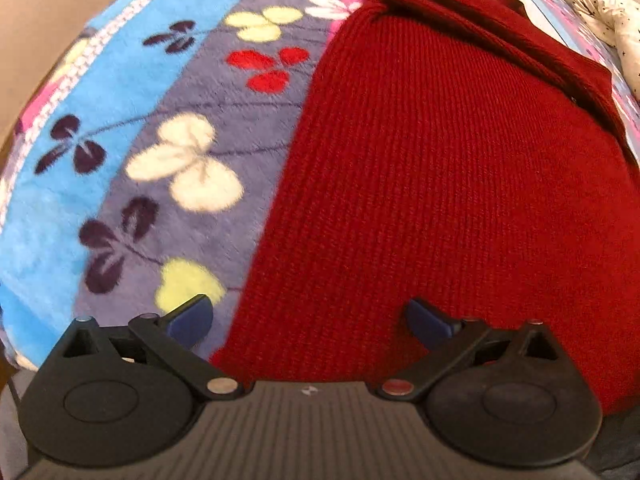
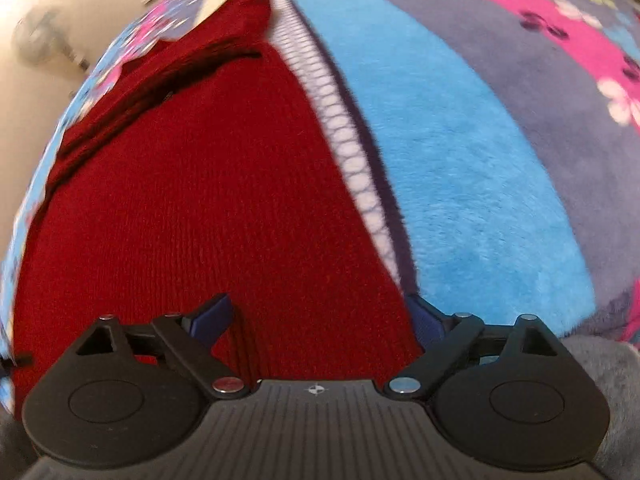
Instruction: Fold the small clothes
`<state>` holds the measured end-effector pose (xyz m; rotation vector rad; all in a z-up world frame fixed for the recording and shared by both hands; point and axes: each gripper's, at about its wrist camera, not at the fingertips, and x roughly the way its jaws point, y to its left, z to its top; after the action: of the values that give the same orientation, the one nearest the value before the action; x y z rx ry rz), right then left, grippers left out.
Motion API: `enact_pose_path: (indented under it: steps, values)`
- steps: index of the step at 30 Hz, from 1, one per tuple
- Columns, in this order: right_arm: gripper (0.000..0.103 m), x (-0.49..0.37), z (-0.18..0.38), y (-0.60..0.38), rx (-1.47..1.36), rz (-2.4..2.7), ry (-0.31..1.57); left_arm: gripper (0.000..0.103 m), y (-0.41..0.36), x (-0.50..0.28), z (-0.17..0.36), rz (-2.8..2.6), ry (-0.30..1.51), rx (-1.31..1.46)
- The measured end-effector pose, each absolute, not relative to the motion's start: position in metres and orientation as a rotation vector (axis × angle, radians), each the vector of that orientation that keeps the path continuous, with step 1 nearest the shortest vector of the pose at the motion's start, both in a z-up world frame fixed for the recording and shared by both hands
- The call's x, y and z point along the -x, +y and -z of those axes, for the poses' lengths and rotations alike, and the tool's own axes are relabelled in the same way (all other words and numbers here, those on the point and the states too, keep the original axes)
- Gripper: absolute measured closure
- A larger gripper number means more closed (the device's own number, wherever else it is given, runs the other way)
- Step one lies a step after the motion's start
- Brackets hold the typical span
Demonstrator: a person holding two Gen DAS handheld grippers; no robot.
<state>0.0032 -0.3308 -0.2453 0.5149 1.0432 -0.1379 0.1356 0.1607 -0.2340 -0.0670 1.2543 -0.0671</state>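
A dark red knitted sweater [image 1: 440, 184] lies flat on a flowered fleece blanket [image 1: 132, 128], its sleeves folded across the far end. My left gripper [image 1: 310, 322] is open, hovering just over the sweater's near left corner, its jaws straddling the left edge. In the right wrist view the same sweater [image 2: 192, 200] fills the left half. My right gripper [image 2: 320, 316] is open over the sweater's near right corner, with the right fingertip [image 2: 424, 316] at the edge where the sweater meets the blanket's white stitched hem [image 2: 352, 160].
The blanket [image 2: 480, 168] has blue, purple and pink stripes and spreads out on all sides. A white garment with small dark stars [image 1: 612, 24] lies crumpled at the far right. A pale wall with a fan [image 2: 40, 40] is beyond the far left edge.
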Motion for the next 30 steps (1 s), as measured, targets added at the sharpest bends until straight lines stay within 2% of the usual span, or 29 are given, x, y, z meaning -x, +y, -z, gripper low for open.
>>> enact_pose_path:
  steps: [2,3,4,5,6,7,9,11,12,15,18,20,21,22,24,30]
  values:
    - [0.015,-0.002,0.243,-0.327,-0.510,0.099,1.053,0.000,0.158,-0.136,0.232,0.109,1.285,0.071]
    - [0.028,0.001,0.241,-0.327,-0.525,0.079,1.045,0.001,0.159,-0.136,0.231,0.124,1.293,0.085]
    - [0.036,0.004,0.239,-0.330,-0.542,0.066,1.037,0.009,0.161,-0.135,0.228,0.135,1.291,0.109]
    - [0.056,0.007,0.237,-0.330,-0.548,0.055,1.027,0.014,0.163,-0.134,0.224,0.137,1.281,0.125]
    - [0.074,0.010,0.236,-0.332,-0.558,0.044,1.023,0.025,0.166,-0.133,0.222,0.127,1.274,0.127]
    - [0.076,0.014,0.236,-0.335,-0.581,0.033,1.023,0.035,0.168,-0.132,0.220,0.111,1.272,0.121]
    - [0.076,0.021,0.238,-0.343,-0.636,0.031,1.010,0.042,0.174,-0.130,0.218,0.100,1.261,0.128]
    - [0.074,0.023,0.239,-0.347,-0.670,0.043,1.011,0.042,0.180,-0.127,0.217,0.108,1.254,0.149]
    - [0.070,0.024,0.241,-0.349,-0.680,0.049,1.014,0.039,0.183,-0.127,0.218,0.112,1.251,0.157]
    - [0.061,0.020,0.246,-0.349,-0.688,0.037,1.019,0.001,0.179,-0.126,0.222,0.159,1.285,0.156]
    - [0.055,0.020,0.248,-0.351,-0.716,0.033,1.028,0.003,0.159,-0.120,0.221,0.121,1.296,0.077]
    - [0.055,0.017,0.249,-0.352,-0.752,0.059,1.033,0.024,0.150,-0.116,0.216,0.092,1.272,0.020]
    - [0.060,0.017,0.249,-0.352,-0.765,0.075,1.039,0.056,0.150,-0.115,0.210,0.097,1.264,0.019]
    - [0.076,0.016,0.247,-0.350,-0.755,0.092,1.053,0.084,0.153,-0.115,0.203,0.115,1.270,0.050]
    - [0.084,0.015,0.240,-0.346,-0.720,0.083,1.071,0.084,0.159,-0.115,0.189,0.112,1.266,0.102]
    - [0.086,0.023,0.188,-0.339,-0.688,0.046,0.966,0.085,0.144,-0.100,0.133,0.153,1.144,0.033]
